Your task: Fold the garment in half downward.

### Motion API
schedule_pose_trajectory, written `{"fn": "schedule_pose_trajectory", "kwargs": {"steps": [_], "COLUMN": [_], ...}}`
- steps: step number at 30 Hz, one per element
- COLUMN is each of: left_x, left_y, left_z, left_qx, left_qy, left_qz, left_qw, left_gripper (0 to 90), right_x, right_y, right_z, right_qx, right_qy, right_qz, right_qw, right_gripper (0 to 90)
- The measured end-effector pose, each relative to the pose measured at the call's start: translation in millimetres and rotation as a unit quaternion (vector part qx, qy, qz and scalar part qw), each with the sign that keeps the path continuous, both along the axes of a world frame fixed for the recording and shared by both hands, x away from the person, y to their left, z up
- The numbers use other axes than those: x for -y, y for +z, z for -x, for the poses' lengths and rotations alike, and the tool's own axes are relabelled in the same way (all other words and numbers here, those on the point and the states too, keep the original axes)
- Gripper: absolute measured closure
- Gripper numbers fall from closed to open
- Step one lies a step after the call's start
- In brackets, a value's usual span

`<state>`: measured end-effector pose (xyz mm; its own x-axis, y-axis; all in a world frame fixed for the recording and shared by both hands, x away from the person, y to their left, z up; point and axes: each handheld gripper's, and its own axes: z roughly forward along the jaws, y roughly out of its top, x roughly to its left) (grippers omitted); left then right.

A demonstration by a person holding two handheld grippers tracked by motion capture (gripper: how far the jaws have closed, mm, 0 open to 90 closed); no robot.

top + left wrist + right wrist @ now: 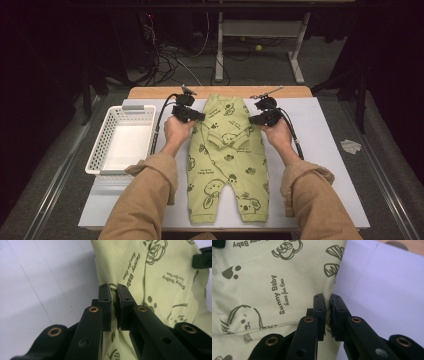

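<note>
I have the green baby romper (225, 155) lying flat down the middle of the desk (325, 150), legs toward six o'clock and its upper part folded down over the chest. My left hand-held gripper (200, 116) is clamped narrow on the romper's edge at about nine o'clock, and my right hand-held gripper (252, 120) pinches the opposite edge at three o'clock; in both gripper views a ridge of cloth is squeezed between the pads. I hold both sides at the same height so the next fold lifts evenly, I think, though how many layers each pinch catches is hard to tell. The white basket (100, 150) waits at nine o'clock, probably for the folded piece.
</note>
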<state>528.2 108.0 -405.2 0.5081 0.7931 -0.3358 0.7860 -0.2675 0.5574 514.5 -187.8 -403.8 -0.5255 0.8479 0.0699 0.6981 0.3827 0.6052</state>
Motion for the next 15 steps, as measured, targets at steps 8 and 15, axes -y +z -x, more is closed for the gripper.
{"fn": "schedule_pose_trajectory", "kwargs": {"steps": [8,15], "left_x": [1.8,-1.3], "left_y": [-3.4,2.9], "left_z": [16.8,40.4], "left_qx": [-0.001,0.009], "left_qy": [-0.028,-0.049], "left_qz": [0.003,0.013], "left_qw": [0.9996,0.9987], "left_gripper": [79.4,79.1], "right_x": [5.8,9.6], "right_y": [-4.7,-2.9], "right_z": [13.1,35.4], "right_qx": [0.002,0.014], "right_qy": [0.012,0.033], "right_qz": [-0.001,-0.007], "right_qw": [0.9999,0.9993], "right_gripper": [85.1,85.0]}}
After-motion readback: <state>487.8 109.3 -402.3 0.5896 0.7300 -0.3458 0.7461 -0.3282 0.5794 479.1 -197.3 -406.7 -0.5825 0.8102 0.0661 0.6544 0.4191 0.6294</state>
